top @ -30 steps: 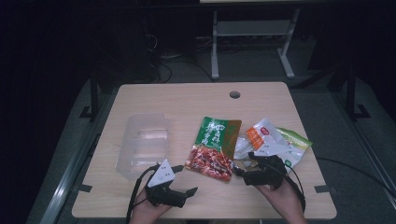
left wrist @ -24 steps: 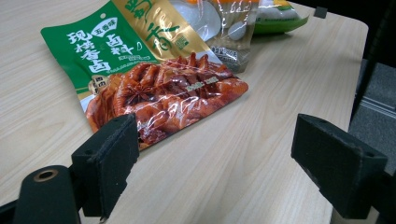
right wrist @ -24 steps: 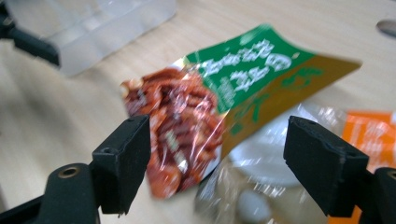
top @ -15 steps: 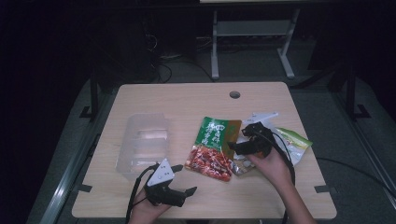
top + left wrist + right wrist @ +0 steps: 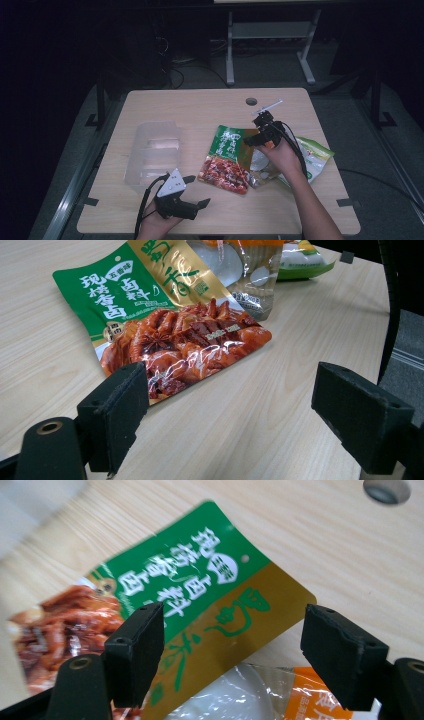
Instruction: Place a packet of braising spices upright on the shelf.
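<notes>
A green, gold and red food pouch (image 5: 226,159) lies flat in the middle of the table, printed side up. My right gripper (image 5: 252,135) hovers open over its gold top corner (image 5: 235,615), the jaws on either side of that corner and not touching it. Beneath the pouch's right edge lies a clear and orange packet (image 5: 260,164) (image 5: 240,695). My left gripper (image 5: 197,191) rests open near the front edge, its jaws pointing at the pouch's red end (image 5: 180,340), with nothing between them (image 5: 235,415).
A clear plastic container (image 5: 152,155) stands left of the pouch. A green and white packet (image 5: 316,156) lies at the right, partly under the person's right forearm. A cable hole (image 5: 251,101) sits near the table's far edge.
The right gripper has moved from the front right of the table forward and left, up to the pouch's top corner. The left gripper has stayed put.
</notes>
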Available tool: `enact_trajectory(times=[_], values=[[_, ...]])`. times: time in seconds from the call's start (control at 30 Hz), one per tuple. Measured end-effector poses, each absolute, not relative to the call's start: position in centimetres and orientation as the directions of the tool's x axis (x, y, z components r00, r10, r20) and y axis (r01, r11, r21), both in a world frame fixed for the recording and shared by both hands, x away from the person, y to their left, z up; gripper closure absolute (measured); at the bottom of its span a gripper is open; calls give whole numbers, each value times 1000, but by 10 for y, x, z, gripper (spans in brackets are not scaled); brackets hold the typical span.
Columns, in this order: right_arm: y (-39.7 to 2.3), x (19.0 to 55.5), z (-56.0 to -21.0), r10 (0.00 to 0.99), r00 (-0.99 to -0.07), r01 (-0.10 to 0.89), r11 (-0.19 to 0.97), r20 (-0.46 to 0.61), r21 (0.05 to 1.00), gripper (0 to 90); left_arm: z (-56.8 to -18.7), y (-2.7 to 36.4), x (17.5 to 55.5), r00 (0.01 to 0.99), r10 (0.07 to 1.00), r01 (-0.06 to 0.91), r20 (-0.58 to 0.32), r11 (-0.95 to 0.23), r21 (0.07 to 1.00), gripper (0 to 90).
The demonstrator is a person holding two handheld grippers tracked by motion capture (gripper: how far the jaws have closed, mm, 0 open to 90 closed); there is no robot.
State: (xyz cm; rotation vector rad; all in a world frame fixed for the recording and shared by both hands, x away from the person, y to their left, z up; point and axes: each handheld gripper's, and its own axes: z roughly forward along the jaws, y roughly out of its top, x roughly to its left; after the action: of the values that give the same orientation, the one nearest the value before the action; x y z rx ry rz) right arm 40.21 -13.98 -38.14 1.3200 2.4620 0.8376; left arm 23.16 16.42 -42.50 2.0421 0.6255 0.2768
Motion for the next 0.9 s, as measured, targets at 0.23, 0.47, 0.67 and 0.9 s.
enact_trajectory(times=[0.23, 0.47, 0.67, 0.9], values=[[-144, 416, -394, 852, -517, 740, 397, 83, 543, 249, -426, 163, 232, 842, 536, 325, -61, -413, 851, 148], [-141, 428, -407, 862, -494, 777, 380, 111, 502, 280, -426, 163, 233, 841, 537, 326, -62, -412, 851, 153], [-133, 434, -417, 858, -503, 789, 406, 106, 462, 408, -426, 163, 234, 839, 540, 333, -70, -407, 850, 153], [-128, 431, -417, 832, -543, 754, 424, 113, 502, 758, -427, 164, 235, 842, 533, 340, -87, -398, 852, 152]])
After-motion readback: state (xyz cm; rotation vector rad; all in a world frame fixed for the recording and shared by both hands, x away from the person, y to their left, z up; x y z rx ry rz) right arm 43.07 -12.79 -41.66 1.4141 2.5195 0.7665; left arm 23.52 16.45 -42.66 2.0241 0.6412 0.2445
